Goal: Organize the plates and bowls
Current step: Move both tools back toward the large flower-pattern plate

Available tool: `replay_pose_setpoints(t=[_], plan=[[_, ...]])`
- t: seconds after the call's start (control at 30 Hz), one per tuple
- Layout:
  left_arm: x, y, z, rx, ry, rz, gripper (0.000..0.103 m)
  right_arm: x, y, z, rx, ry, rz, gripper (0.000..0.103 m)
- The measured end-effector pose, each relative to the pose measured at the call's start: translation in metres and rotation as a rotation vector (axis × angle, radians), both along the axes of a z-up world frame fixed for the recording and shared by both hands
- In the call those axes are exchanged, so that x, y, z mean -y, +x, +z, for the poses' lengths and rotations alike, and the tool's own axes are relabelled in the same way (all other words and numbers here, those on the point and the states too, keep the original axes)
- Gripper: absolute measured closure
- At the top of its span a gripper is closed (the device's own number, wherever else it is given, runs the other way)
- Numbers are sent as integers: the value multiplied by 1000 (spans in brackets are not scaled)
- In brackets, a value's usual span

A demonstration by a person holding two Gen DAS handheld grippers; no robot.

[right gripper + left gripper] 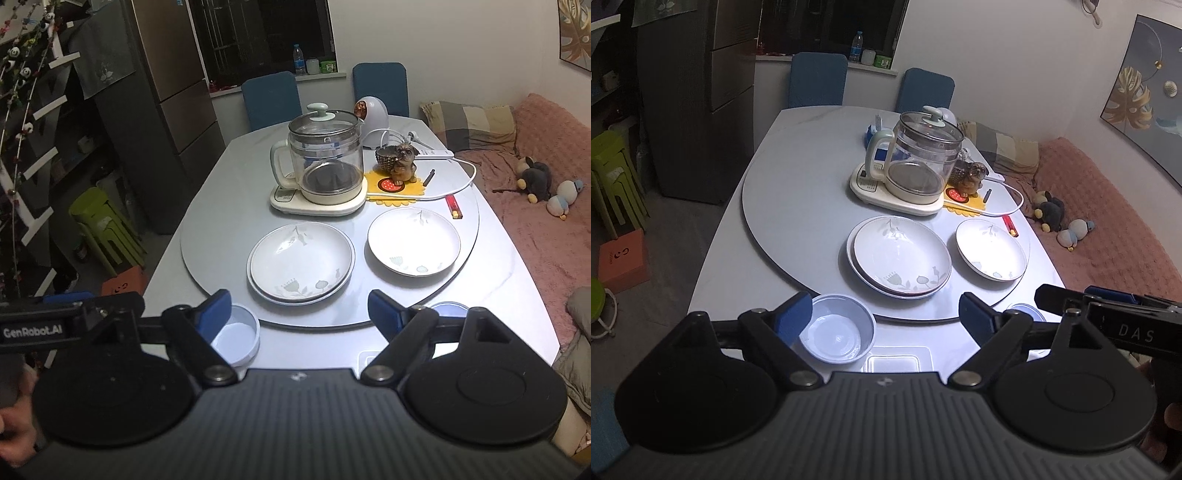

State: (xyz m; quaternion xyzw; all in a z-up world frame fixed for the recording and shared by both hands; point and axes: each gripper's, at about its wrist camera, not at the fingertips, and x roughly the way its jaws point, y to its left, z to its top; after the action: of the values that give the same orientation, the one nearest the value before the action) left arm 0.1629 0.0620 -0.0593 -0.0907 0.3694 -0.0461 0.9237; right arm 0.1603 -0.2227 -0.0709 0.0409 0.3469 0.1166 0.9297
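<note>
Two white floral plates lie stacked (899, 254) (301, 264) on the grey turntable (798, 214), with a single floral plate (991, 249) (413, 242) to their right. A pale blue plastic bowl (838, 332) (236, 338) stands at the table's near edge, just by the left finger in both views. A smaller blue bowl (1028, 310) (448, 308) peeks out behind the right finger. My left gripper (886, 314) hangs open over the near table edge with nothing between its fingers. My right gripper (299, 312) is likewise open and holds nothing.
A glass kettle (916, 162) on its base stands behind the plates, beside a dog figurine (400, 162), a white cable and a red lighter (454, 206). A clear lidded box (894, 363) lies at the near edge. Blue chairs at the far side, pink sofa (546, 229) on the right.
</note>
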Motion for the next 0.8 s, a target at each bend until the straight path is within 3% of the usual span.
replay_pose_setpoints(t=[0.37,0.8], plan=[[5,-20,2,-15,-6,0,13,9,-27,3,-2,19,-12,20],[64,0,-11,-37,-12,-39,13,69,-21,-7,-14,5,-79,21]])
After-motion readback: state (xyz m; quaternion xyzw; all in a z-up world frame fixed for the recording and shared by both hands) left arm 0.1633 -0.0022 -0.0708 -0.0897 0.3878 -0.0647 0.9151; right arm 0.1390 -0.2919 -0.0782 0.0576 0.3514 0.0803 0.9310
